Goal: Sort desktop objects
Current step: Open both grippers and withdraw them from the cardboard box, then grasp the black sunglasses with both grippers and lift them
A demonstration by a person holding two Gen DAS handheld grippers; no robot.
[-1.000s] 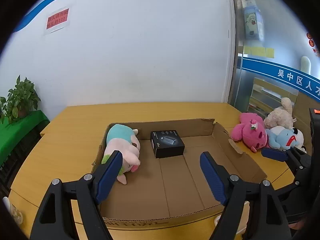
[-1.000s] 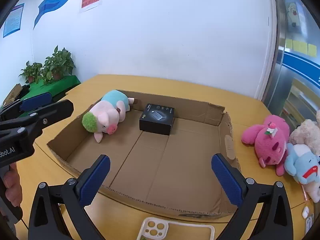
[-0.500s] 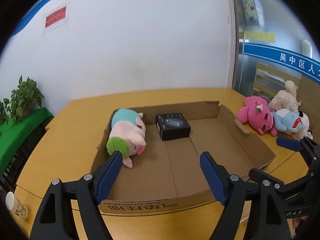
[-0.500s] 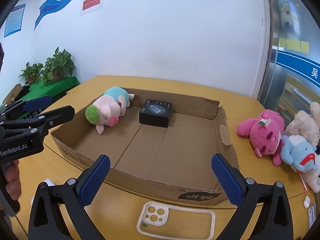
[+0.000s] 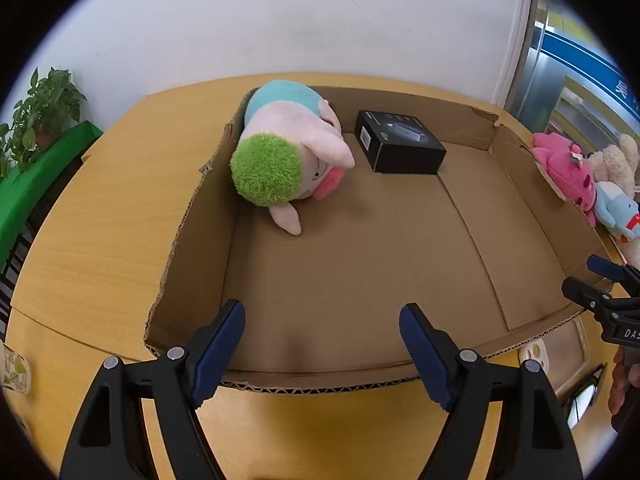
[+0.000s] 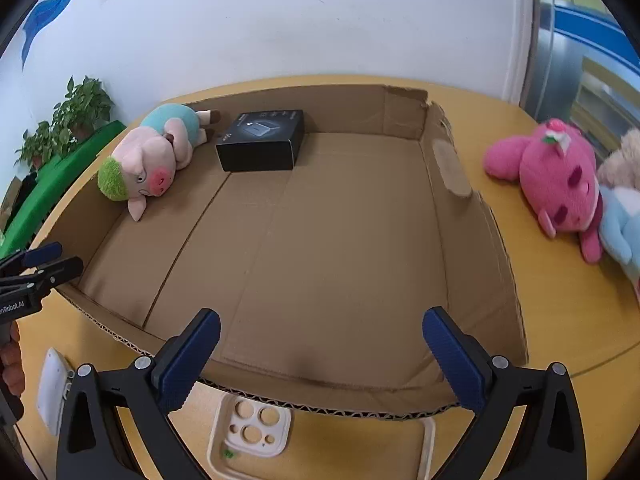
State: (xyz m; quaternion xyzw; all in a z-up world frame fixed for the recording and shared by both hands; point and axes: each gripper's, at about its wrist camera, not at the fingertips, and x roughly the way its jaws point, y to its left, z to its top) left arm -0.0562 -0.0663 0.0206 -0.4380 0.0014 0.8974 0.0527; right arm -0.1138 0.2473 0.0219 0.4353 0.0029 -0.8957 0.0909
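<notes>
Left wrist view: left gripper [image 5: 322, 330] jaws wide apart, holding nothing, poised over the near wall of the cardboard box [image 5: 320, 376]. Pig plush [image 5: 286, 156] and black box [image 5: 400, 148] already lie inside at the far end.

Right wrist view: right gripper [image 6: 320, 340] also spread wide and empty, above the box's near edge. Phone case [image 6: 248, 428] lies on the table [image 6: 560, 320] just below it, outside the box; pink plush [image 6: 556, 180] sits outside too. Judged step: reaching for the next item. Likely calls for dropping onto the case and pinching its thin rim.
</notes>
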